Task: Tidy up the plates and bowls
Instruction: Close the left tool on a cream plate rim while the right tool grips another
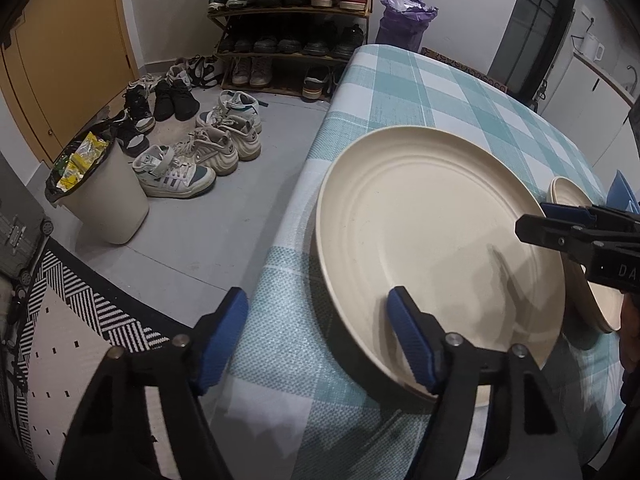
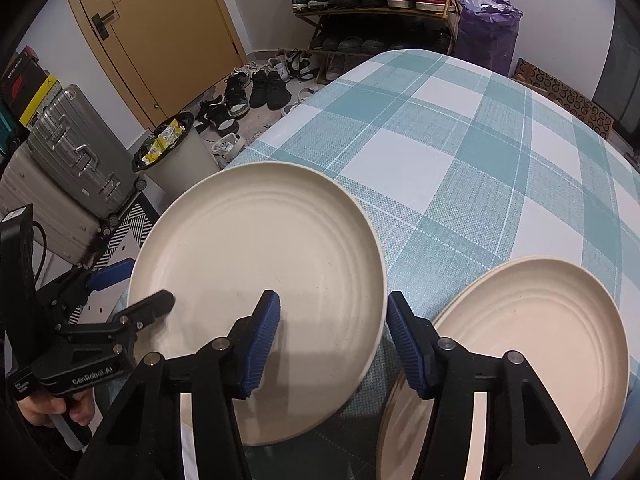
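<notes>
Large cream plate (image 2: pixel 256 264), left fingers (image 1: pixel 408 336) and right fingers (image 2: pixel 262 340) spread astride opposite rims, none pinching

two cream plates sit on the checked tabletop (image 2: pixel 460 152): a large plate (image 2: pixel 256 264) and, just right of it, a second plate (image 2: pixel 532 344). two tools show, the left tool (image 2: pixel 132 292) at the large plate's left edge and the right tool (image 2: pixel 332 344) at its right rim. left of the tabletop stand one waste bin (image 1: pixel 108 196), one shoe rack (image 1: pixel 288 24), and two suitcases (image 2: pixel 76 152). one purple bag (image 2: pixel 486 24) stands beyond the tabletop.
</notes>
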`<state>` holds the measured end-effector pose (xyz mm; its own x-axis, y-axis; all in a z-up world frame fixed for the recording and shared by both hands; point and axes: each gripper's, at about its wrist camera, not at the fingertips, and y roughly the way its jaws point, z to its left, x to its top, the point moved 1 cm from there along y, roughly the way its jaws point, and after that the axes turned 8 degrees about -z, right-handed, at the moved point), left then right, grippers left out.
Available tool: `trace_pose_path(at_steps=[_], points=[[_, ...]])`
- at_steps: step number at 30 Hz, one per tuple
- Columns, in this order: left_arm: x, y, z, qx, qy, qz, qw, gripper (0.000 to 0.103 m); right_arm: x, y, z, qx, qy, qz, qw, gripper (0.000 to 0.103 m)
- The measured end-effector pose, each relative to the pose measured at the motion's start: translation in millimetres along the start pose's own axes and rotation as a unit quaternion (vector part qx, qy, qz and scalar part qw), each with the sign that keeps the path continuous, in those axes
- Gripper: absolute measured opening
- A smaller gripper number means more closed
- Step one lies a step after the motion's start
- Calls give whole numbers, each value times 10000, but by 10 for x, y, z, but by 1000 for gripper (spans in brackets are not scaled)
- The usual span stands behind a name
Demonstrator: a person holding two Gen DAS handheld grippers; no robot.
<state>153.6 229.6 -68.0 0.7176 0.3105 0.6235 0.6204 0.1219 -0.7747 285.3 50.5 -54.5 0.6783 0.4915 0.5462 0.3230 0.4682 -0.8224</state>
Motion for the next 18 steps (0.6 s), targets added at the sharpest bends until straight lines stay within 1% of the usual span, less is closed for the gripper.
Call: trace_pose_path(at_steps=[1,2,4,5,6,7,8,10,11,12,14,15,17,18], points=[[-3,-12,13,7,-8,-25,10000,63,-10,-10,2,-19,-4,-13,10000,52],[-3,-24,24,16,-6,-38,10000,61,-20,-21,0,-33,9,-26,10000,48],[-3,-47,33,40,9,-76,10000,51,-33,-33,-7,-45,38,-49,10000,41],[-2,-56,32,18,26,-82,10000,47,-42,-40,-8,-39,45,-57,10000,40],[-1,-65,26,-53,29,-74,10000,39,-51,-46,-2,-51,32,-77,10000,39],[-1,-68,15,-96,31,-62,9999,33,-56,-50,2,-58,32,-79,9999,36],[-3,-67,-2,-107,52,-51,9999,32,-64,-54,10,-75,17,-91,9999,33],[-6,-69,-43,-130,128,-66,9998,24,-71,-57,15,-117,9,-97,9999,29],[-6,-74,-54,-151,138,-63,9998,22,-75,-65,17,-146,1,-101,9998,26],[-8,-76,-62,-140,145,-64,9998,22,-79,-70,10,-147,21,-98,9998,25],[-10,-80,-61,-126,144,-82,9998,22,-83,-75,-12,-172,50,-94,9998,19],[-10,-81,-56,-131,127,-78,9998,21,-87,-82,-21,-170,69,-99,9998,18],[-14,-88,-68,-117,129,-74,9998,21,-99,-86,-35,-198,68,-102,9997,12],[-18,-91,-73,-106,140,-74,9998,21,-104,-88,-39,-197,76,-113,9997,12]])
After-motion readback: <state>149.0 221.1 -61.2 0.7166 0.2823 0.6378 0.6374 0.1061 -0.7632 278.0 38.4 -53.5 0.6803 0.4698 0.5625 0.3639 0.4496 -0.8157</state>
